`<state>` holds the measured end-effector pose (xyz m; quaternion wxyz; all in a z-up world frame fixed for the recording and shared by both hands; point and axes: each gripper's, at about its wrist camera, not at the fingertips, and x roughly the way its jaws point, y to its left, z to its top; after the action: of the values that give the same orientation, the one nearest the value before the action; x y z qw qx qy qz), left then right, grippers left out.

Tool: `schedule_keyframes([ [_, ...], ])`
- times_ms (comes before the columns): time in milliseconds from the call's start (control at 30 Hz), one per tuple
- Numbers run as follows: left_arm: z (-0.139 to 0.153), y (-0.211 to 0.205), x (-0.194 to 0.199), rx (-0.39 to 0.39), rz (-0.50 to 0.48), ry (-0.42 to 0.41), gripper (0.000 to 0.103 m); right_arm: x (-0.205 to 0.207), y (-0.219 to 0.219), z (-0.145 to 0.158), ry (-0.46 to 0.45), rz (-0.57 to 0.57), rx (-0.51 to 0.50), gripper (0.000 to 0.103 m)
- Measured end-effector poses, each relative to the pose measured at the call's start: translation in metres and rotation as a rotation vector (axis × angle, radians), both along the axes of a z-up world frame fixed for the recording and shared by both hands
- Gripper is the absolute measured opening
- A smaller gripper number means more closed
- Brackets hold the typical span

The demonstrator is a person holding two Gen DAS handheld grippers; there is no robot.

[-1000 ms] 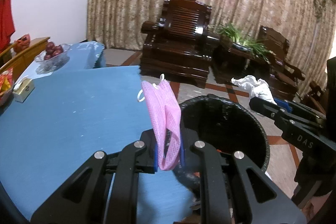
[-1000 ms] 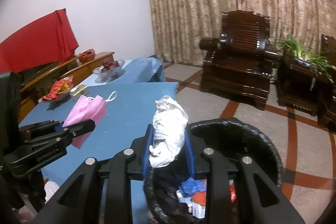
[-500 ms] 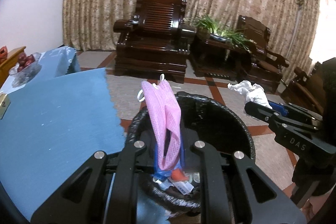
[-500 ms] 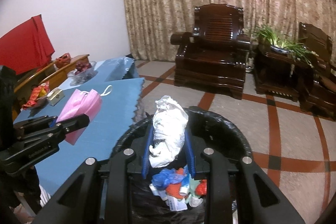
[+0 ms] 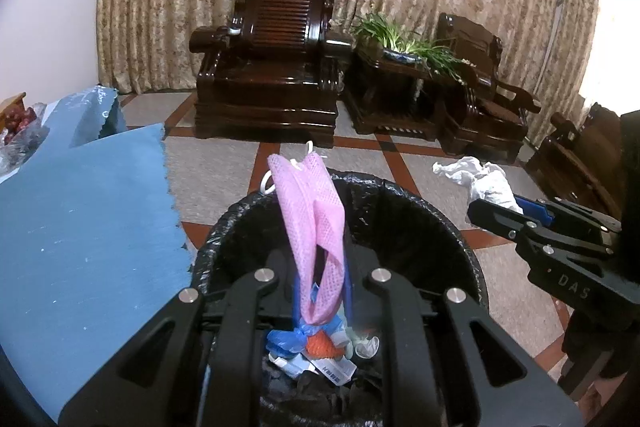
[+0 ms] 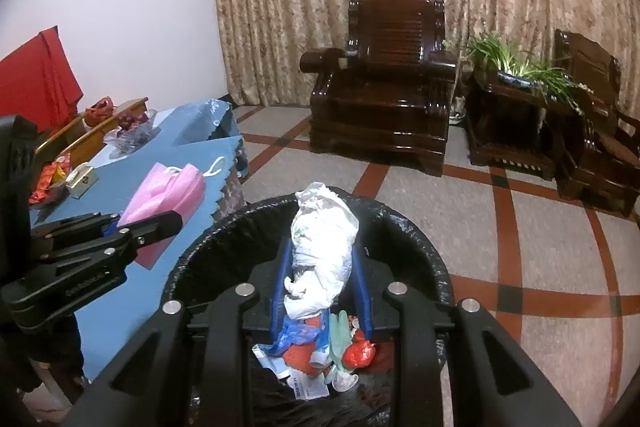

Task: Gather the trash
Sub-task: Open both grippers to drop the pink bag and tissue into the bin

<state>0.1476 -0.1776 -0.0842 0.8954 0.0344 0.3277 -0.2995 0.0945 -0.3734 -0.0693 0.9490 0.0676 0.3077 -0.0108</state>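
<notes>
My left gripper (image 5: pixel 322 291) is shut on a pink face mask (image 5: pixel 312 227) and holds it over the black-lined trash bin (image 5: pixel 448 227). My right gripper (image 6: pixel 322 291) is shut on a crumpled white tissue (image 6: pixel 320 247) and holds it over the same bin (image 6: pixel 424 247). The bin holds several pieces of trash, with blue, orange and white wrappers at its bottom. The right gripper shows at the right of the left wrist view (image 5: pixel 492 207) with the tissue (image 5: pixel 480 179). The left gripper shows at the left of the right wrist view (image 6: pixel 148 223) with the mask (image 6: pixel 168 191).
A table with a blue cloth (image 5: pixel 80 227) stands left of the bin, bearing a small box (image 6: pixel 82 179), red snack packets (image 6: pixel 48 179) and a fruit bowl (image 6: pixel 132 131). Dark wooden armchairs (image 6: pixel 384 83) and a plant stand (image 6: pixel 516 99) line the curtained far wall.
Both grippers have moved from above the table edge to over the bin, carrying the mask and the tissue. The bin's contents now show below the fingers.
</notes>
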Motion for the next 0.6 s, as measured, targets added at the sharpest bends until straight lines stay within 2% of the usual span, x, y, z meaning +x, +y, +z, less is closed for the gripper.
schedule_keyframes([
  [67, -0.003, -0.005, 0.003, 0.002, -0.005, 0.003, 0.016, 0.004, -0.003, -0.005, 0.006, -0.001, 0.001, 0.031],
  [233, -0.007, -0.008, 0.010, -0.003, -0.016, 0.016, 0.018, 0.011, -0.009, -0.018, 0.033, -0.005, 0.011, 0.031],
  [333, -0.009, -0.008, 0.015, -0.009, -0.026, 0.028, 0.029, 0.014, -0.011, -0.025, 0.043, -0.008, 0.012, 0.036],
  [400, -0.008, -0.009, 0.016, -0.016, -0.028, 0.030, 0.048, 0.014, -0.013, -0.028, 0.053, -0.012, 0.011, 0.046],
  [533, -0.007, -0.006, 0.016, -0.023, -0.023, 0.025, 0.061, 0.011, -0.014, -0.028, 0.052, -0.025, 0.014, 0.062],
  [600, -0.004, -0.001, 0.016, -0.020, -0.014, 0.016, 0.071, 0.009, -0.013, -0.026, 0.045, -0.032, 0.009, 0.079],
])
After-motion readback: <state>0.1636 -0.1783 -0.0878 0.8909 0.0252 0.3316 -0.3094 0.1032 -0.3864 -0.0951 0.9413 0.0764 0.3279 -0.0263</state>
